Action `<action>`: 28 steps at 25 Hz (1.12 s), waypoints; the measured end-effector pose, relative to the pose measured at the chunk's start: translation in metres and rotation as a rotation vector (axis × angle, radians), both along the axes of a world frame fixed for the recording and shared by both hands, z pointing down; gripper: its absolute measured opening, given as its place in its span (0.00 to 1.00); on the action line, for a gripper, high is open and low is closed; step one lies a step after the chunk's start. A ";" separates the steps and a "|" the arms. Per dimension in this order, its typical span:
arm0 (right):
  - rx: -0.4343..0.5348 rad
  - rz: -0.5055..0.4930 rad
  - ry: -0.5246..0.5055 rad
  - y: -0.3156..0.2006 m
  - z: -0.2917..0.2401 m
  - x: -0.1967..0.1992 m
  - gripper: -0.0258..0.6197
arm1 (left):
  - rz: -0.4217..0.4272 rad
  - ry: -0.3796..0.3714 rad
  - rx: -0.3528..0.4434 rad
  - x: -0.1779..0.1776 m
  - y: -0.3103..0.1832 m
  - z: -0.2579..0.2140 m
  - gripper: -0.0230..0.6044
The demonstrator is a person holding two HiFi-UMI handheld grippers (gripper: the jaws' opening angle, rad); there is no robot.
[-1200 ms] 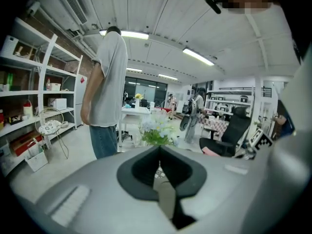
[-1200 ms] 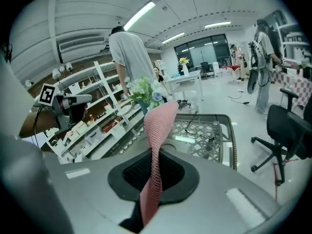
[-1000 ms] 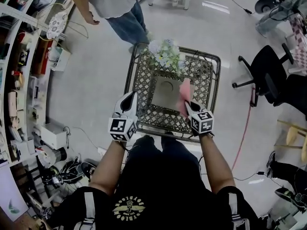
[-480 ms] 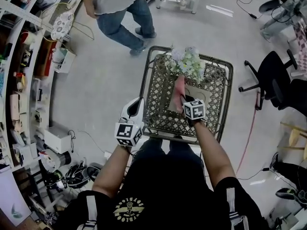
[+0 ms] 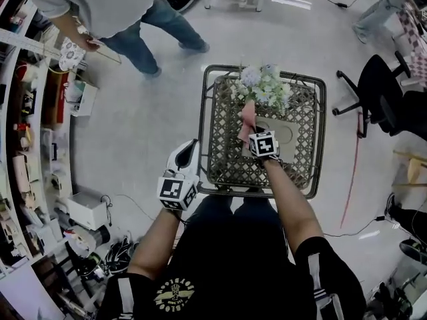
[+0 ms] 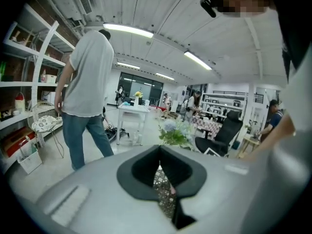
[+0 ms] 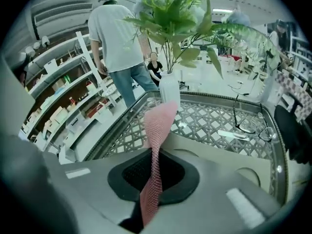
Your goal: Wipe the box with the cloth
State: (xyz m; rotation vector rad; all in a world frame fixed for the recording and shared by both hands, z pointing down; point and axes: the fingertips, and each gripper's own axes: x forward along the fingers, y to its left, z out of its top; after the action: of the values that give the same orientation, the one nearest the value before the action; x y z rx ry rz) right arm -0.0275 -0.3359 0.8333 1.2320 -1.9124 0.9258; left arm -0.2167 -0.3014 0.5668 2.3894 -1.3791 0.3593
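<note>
A flat tan box lies on a metal lattice table. My right gripper hovers over the box's left part, pointing steeply down, shut on a pink cloth. In the right gripper view the cloth stands up from between the closed jaws of the right gripper as a narrow strip. My left gripper is off the table's left front corner, over the floor. Its jaws meet with nothing between them in the left gripper view.
A white vase of flowers stands at the table's far edge, just beyond the cloth. Glasses lie on the lattice. A person stands by the shelves at the left. An office chair is at the right.
My right gripper carried the cloth from the box's near right side across toward the vase and lower. The left gripper stayed beside the table's left edge. The standing person walked left.
</note>
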 end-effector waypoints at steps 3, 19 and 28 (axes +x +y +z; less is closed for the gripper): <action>-0.012 0.030 0.040 0.000 0.007 0.017 0.08 | 0.019 -0.003 -0.001 0.002 -0.005 0.001 0.04; -0.029 0.080 0.202 0.036 0.012 0.168 0.07 | 0.010 0.026 -0.011 0.051 0.002 0.007 0.04; -0.057 0.171 0.216 0.057 0.011 0.229 0.07 | -0.033 0.015 -0.016 0.069 0.022 0.003 0.04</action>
State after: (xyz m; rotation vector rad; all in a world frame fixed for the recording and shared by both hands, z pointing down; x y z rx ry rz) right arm 0.2019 -0.2786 0.8447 1.4172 -1.6215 0.8881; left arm -0.1479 -0.2795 0.5697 2.3490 -1.4027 0.3417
